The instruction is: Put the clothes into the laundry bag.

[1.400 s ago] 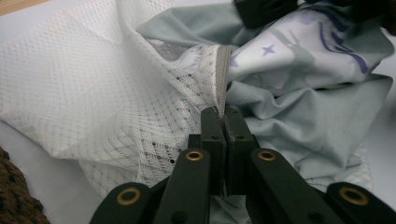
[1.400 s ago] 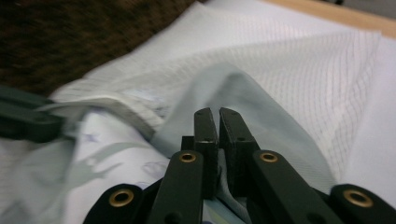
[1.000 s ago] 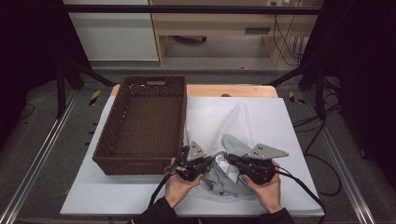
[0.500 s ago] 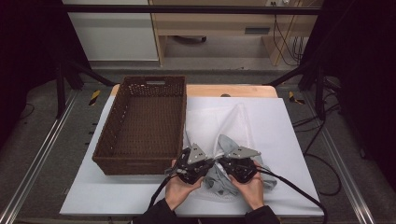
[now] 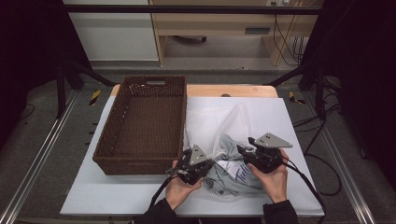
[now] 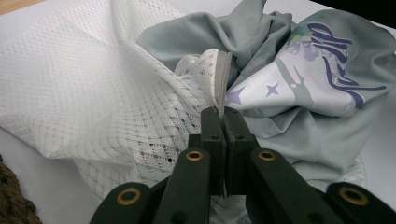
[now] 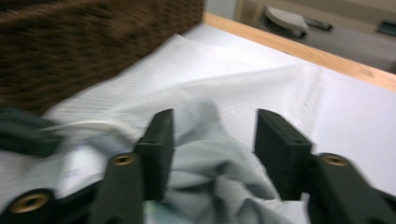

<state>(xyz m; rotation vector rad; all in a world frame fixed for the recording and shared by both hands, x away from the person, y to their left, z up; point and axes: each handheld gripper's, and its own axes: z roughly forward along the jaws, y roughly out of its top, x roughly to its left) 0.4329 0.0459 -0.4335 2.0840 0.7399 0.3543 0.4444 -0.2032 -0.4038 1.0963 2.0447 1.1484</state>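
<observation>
Left gripper (image 6: 219,112): jaws clamped on the hemmed edge of the white mesh laundry bag (image 6: 88,88), holding the bag's mouth pinched at the near left of the heap.
Right gripper (image 7: 212,130): jaws have just been opening and stand parted, pads off the cloth; a fold of the grey T-shirt (image 7: 219,172) lies between them, unpressed.
Grey T-shirt (image 5: 233,175): crumpled, purple print upward, lying at the bag's mouth near the front edge of the white table (image 5: 116,196), between the two grippers; how much of it sits inside the mesh cannot be told.
Mesh bag, body (image 5: 229,121): runs away from the person toward the far side of the table.
Wicker basket (image 5: 142,126): left of the bag, just beside it.
Key relation: shirt lies directly ahead of the right gripper, which is the free and nearer tool; bag opening held to its left.
</observation>
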